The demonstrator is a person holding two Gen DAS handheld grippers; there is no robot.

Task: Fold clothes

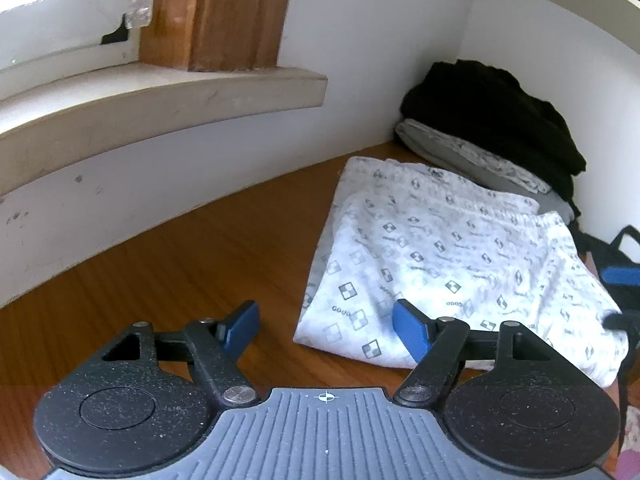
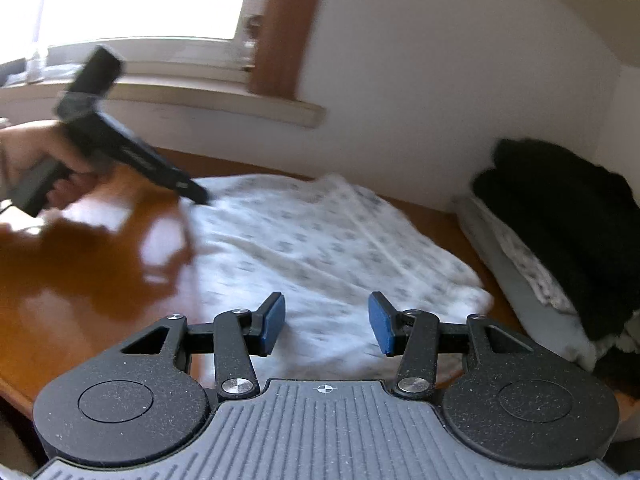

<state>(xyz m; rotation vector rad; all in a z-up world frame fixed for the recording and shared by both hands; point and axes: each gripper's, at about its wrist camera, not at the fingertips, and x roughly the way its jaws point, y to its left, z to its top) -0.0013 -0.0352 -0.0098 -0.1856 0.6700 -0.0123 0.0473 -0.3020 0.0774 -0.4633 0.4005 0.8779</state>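
Note:
A white garment with a grey check print (image 1: 440, 256) lies folded on the brown wooden table (image 1: 180, 264). My left gripper (image 1: 324, 330) hovers open at the garment's near left corner, one blue pad over the cloth and the other over bare wood, nothing between them. In the right wrist view the same garment (image 2: 320, 240) is blurred. My right gripper (image 2: 327, 322) stands open just above its near edge, gripping no cloth. A hand (image 2: 36, 152) holds the left gripper (image 2: 196, 194), whose tip is at the garment's far left edge.
A stack of folded clothes, black (image 1: 492, 120) over grey (image 1: 460, 160), sits in the back right corner against white walls; it also shows as the black pile (image 2: 560, 208). A stone window sill (image 1: 160, 96) juts out above the table at the back left.

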